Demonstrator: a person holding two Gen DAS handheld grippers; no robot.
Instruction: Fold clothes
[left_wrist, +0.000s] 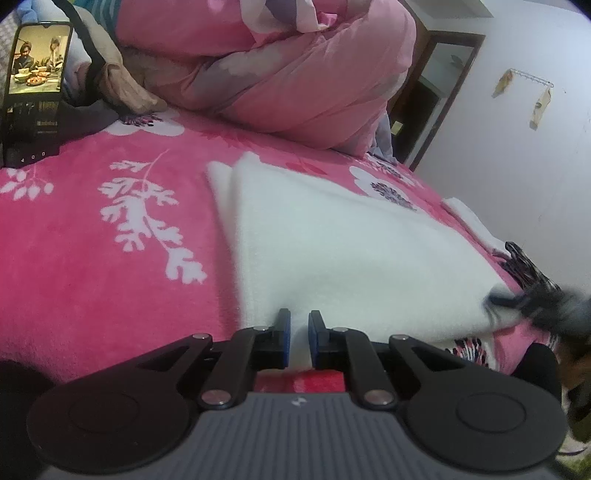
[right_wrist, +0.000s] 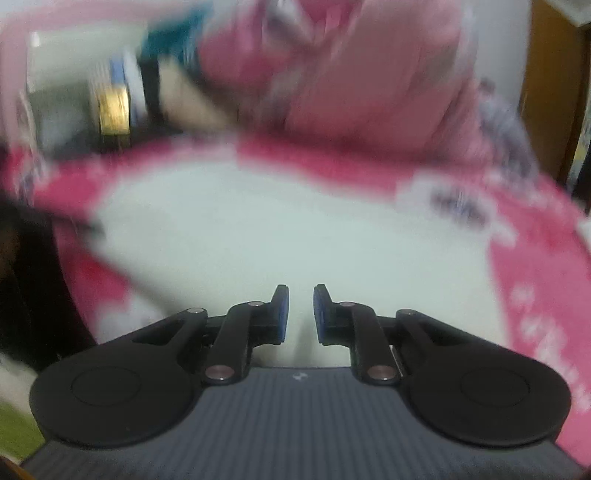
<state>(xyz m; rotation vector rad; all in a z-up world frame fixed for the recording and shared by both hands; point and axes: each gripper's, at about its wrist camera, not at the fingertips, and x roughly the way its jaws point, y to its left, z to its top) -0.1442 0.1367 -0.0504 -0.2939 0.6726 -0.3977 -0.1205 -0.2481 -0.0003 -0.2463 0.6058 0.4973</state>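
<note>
White fleecy folded cloth (left_wrist: 343, 251) lies on pink floral blanket (left_wrist: 92, 240). Left gripper (left_wrist: 299, 334) pinches near hem, jaws nearly closed. Right gripper (right_wrist: 298, 314) likewise narrow on right hem, view blurred. Lift both corners level, carry evenly. Long axis runs near-right to far-left.

Soft, even indoor light, no hard shadows. The left view is sharp but edge-warped; the right view smears with motion blur.
</note>
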